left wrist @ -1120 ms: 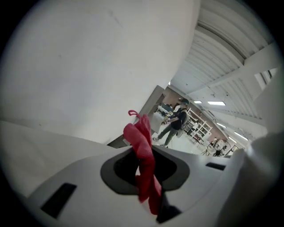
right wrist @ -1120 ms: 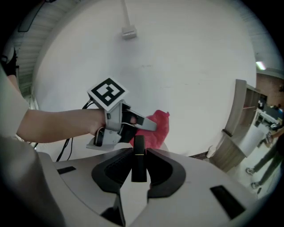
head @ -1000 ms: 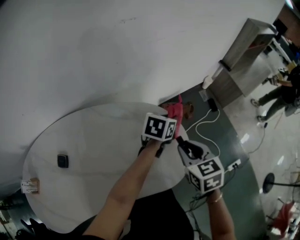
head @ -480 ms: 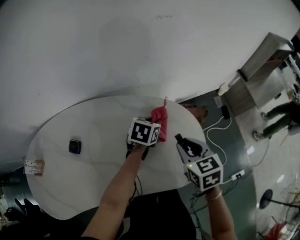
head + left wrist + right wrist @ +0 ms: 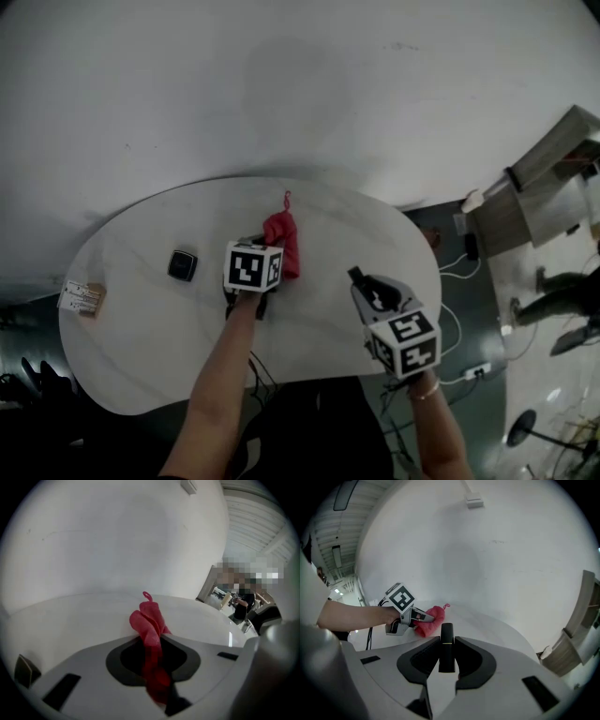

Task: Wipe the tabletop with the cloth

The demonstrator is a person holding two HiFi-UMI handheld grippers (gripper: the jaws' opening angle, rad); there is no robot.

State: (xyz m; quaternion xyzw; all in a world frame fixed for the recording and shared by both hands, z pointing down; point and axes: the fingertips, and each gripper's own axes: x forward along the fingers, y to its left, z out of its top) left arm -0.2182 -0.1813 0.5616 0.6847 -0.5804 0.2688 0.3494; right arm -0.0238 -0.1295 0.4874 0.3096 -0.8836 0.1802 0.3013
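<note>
Two hand-held grippers over a white oval table (image 5: 141,356), the cloth (image 5: 283,240) clamped in the left one.

At the left edge of the head view a small card (image 5: 82,298) lies on the table rim, and a small black square device (image 5: 183,265) sits to its right, apart from the grippers. Just left of frame centre, the left gripper (image 5: 271,251) has its jaws closed on the red cloth. The cloth is bunched, its loop points to the top of the frame, and it bulges out past the jaw tips onto the upper middle of the tabletop. Right of centre, over the table's right part, the right gripper (image 5: 356,278) has its jaws set narrow, clamped on a slim black stick (image 5: 446,644). At the far right a grey cabinet (image 5: 548,164) stands on the floor.
</note>
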